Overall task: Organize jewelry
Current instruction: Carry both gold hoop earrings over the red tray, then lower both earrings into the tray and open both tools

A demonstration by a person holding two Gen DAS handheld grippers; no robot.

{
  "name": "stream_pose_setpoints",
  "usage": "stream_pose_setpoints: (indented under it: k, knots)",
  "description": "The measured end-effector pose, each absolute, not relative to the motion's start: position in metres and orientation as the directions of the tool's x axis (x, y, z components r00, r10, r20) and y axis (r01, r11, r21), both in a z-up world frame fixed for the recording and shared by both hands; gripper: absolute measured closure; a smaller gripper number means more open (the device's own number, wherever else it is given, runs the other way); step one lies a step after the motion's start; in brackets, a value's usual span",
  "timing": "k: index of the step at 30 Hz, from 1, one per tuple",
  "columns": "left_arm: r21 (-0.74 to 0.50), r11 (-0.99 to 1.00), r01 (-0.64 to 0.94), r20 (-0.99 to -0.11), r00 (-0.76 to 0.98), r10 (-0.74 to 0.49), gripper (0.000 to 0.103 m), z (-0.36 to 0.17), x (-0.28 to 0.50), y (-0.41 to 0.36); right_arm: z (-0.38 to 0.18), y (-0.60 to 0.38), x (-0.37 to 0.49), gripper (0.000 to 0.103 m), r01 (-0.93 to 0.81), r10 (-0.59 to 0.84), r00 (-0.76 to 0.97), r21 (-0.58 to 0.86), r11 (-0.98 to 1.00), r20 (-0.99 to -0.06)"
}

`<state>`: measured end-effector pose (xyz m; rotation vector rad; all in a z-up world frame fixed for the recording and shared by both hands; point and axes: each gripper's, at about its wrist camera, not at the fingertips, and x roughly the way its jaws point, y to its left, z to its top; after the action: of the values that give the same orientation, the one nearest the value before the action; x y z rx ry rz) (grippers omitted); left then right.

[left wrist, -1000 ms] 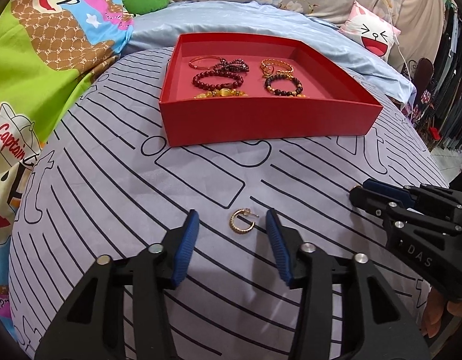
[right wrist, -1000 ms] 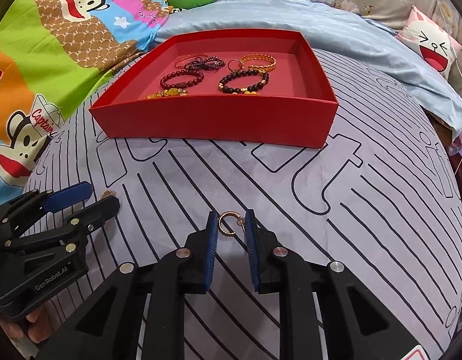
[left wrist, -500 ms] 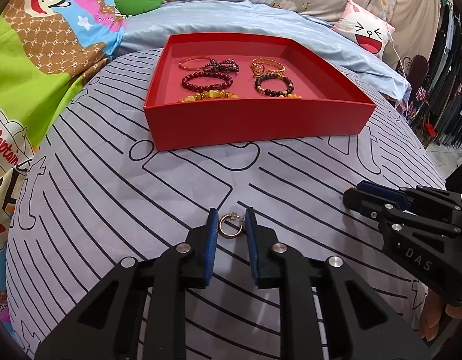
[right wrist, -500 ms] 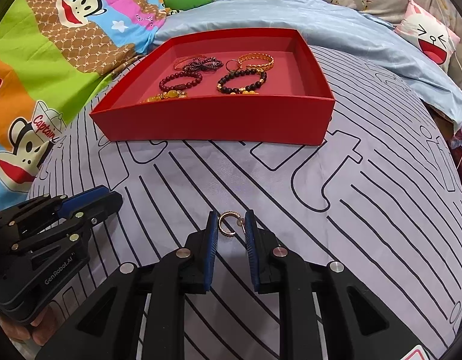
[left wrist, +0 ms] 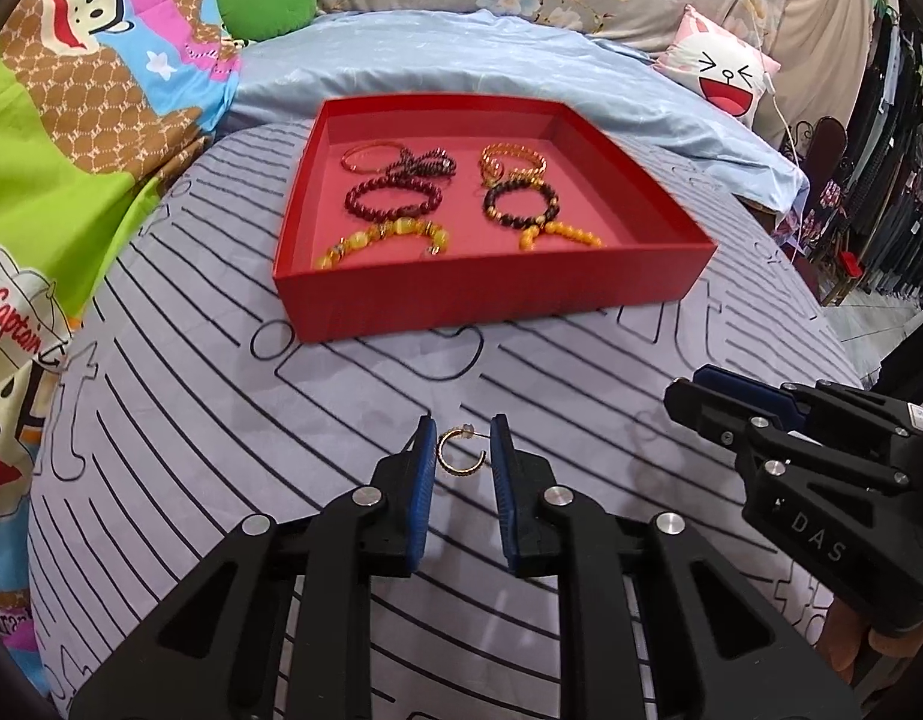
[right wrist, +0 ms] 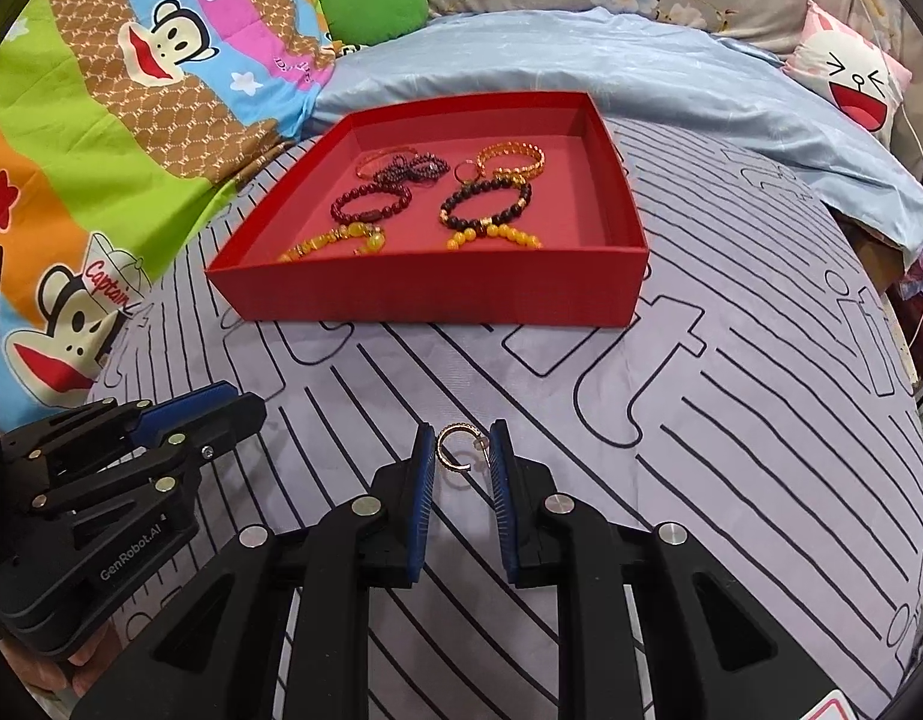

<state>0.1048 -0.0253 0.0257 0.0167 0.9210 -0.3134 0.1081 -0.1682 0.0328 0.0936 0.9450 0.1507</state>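
Two gold hoop earrings are held, one in each gripper. In the left wrist view my left gripper [left wrist: 462, 423] is shut on one gold hoop earring [left wrist: 461, 472] just above the striped cloth. In the right wrist view my right gripper [right wrist: 462, 426] is shut on the other earring [right wrist: 439, 449]. The red tray [left wrist: 491, 294] lies beyond both, with several bead and gold bracelets [left wrist: 395, 204] in two columns. The right gripper [left wrist: 689, 387] shows at the right edge, and the left gripper [right wrist: 242, 399] at the lower left.
The lilac striped cloth [right wrist: 731, 420] covers a rounded bed surface. A cartoon monkey blanket [left wrist: 71, 138] lies on the left, and a green cushion [right wrist: 374, 6], a pale blue sheet [left wrist: 461, 54] and a laughing-face pillow [left wrist: 722, 81] behind. Hanging clothes [left wrist: 899, 180] stand far right.
My left gripper's jaws closed from wide apart onto the earring that lay between them on the cloth. The right gripper stayed shut on its earring.
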Motion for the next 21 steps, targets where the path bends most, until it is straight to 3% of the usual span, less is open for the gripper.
stream_pose_setpoints:
  k: [21]
  knots:
    - [-0.119,0.951,0.286,-0.7,0.655,-0.285,0.085,0.086,0.179,-0.043,0.096,-0.172,0.179,0.086,-0.108,0.171,0.686,0.134,0.985,-0.707]
